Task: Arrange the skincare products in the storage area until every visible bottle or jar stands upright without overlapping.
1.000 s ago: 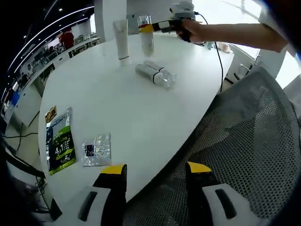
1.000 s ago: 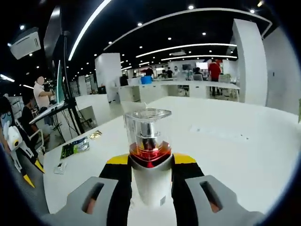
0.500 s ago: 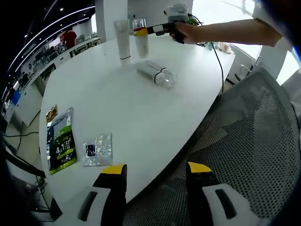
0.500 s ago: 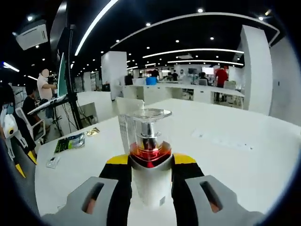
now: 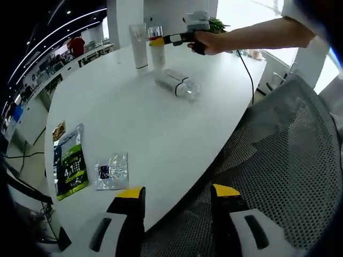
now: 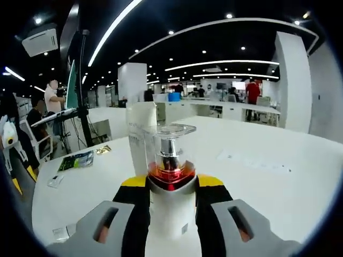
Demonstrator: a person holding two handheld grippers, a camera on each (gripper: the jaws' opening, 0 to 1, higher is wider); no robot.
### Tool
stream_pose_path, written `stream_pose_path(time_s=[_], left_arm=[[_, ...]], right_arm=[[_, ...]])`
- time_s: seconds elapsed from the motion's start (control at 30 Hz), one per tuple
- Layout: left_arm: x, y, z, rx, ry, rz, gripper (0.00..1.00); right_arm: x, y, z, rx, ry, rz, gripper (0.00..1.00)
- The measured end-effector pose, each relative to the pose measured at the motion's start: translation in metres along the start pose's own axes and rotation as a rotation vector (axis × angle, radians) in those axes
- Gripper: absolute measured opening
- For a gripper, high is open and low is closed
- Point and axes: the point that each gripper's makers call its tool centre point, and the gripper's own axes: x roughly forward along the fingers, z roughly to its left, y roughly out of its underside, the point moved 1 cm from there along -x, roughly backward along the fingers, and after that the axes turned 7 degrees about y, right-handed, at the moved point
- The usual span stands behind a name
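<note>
Right tool (image 6: 171, 201) clamps the pump bottle (image 6: 170, 182) upright, just before the white tube (image 6: 140, 134), for standing. Left tool (image 5: 177, 201) gapes, holding nothing.

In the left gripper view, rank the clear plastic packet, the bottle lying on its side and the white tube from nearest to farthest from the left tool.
1. Clear plastic packet, on the white table just ahead of the left tool, slightly left.
2. Bottle lying on its side, mid-table, farther up.
3. White tube, standing upright at the far end.
</note>
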Motion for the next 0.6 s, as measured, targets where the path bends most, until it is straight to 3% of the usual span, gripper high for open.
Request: stream_pose_path(time_s=[0.43, 0.6], left_arm=[[-0.0007, 0.0003, 0.0031, 0.010, -0.014, 0.009, 0.50], [-0.0012, 0.0001, 0.0044, 0.011, -0.021, 0.009, 0.50]], right_arm=[[-0.0039, -0.0007, -0.0046, 0.009, -0.015, -0.084, 0.31], [-0.0037, -0.0014, -0.0032, 0.030, -0.019, -0.079, 0.31]])
